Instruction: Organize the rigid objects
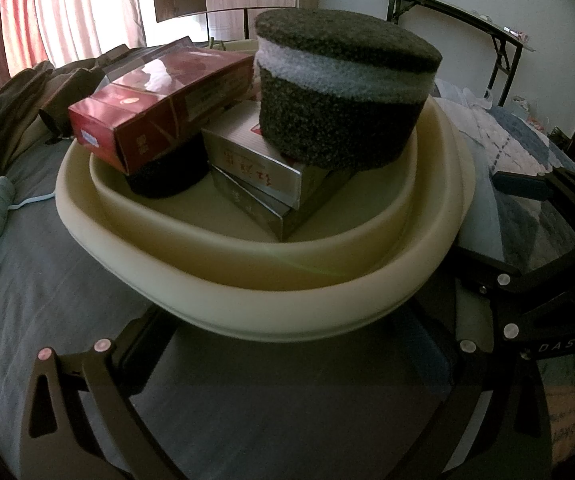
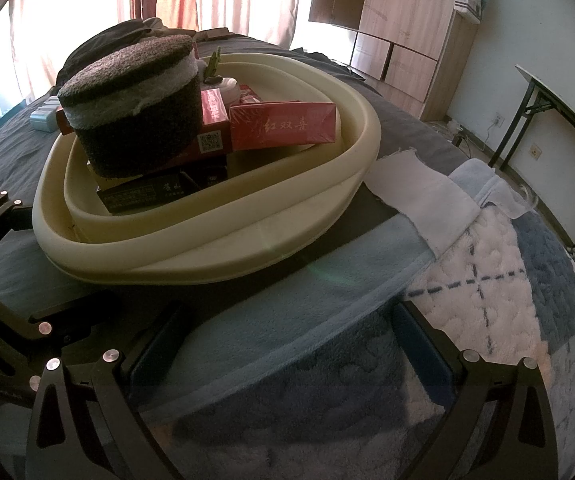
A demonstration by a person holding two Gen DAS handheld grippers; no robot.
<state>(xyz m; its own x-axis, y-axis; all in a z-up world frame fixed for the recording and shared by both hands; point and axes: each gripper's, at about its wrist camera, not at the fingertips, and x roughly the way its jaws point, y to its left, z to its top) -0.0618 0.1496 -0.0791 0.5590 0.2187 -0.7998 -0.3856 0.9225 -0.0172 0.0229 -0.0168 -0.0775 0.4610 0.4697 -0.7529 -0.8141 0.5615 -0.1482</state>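
A cream, rounded-square plastic basin (image 1: 247, 304) sits on a bed covered by a grey sheet (image 1: 27, 280), with what looks like a second, smaller basin nested inside it. The rigid things are already gathered in it: a red glossy cardboard carton (image 1: 155, 108) leans across a low dark round object at the far left, two silver cartons (image 1: 255, 160) lie stacked near the middle, and a dark grey felt-covered round box with a pale band (image 1: 339, 88) rests on top of them. That stacking looks top-heavy, so the pile probably stays put only while the basin is level.

The left hand-held gripper (image 1: 287, 368) hovers just near the basin's rim, jaws spread wide and holding nothing. The right hand-held gripper (image 2: 287, 356) hangs over a blue and white fleece blanket (image 2: 487, 280) beside the basin, equally wide open and empty.
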